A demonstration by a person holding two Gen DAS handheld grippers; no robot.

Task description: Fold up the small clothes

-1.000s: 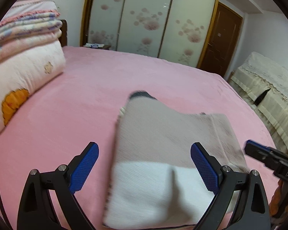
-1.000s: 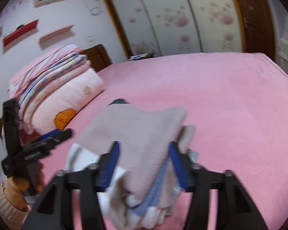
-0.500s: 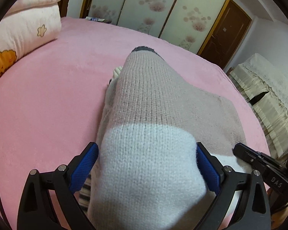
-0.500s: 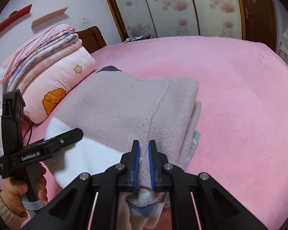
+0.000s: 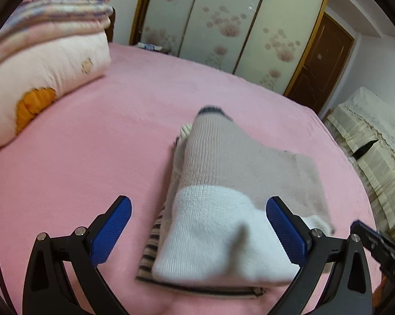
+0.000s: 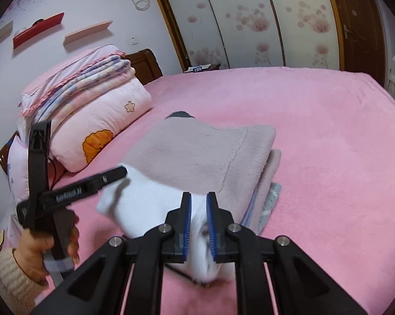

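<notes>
A folded knit sweater [image 5: 223, 202], mauve-grey with a white lower band, is shown lying on top of a small stack of folded clothes [image 6: 269, 183] near the middle of the pink bed [image 5: 92, 157]. A striped garment [image 5: 151, 244] is seen protruding beneath its left edge. The white band is grasped by the right tongs [image 6: 198, 207], whose blue pads are clenched on a fold of the knit; half a second earlier the same tongs were closed on the mauve part nearer the stack's right edge. The left tongs [image 5: 198, 227] are held released, pads spread wide on either side of the white band without touching it; compared with the earlier frame they have drawn back, so that more of the bed is visible. The left hand [image 6: 40, 252] is seen gripping its handle. Folded quilts [image 6: 92, 110] are stacked at the headboard, and floral wardrobe doors [image 5: 223, 26] stand beyond the bed.
</notes>
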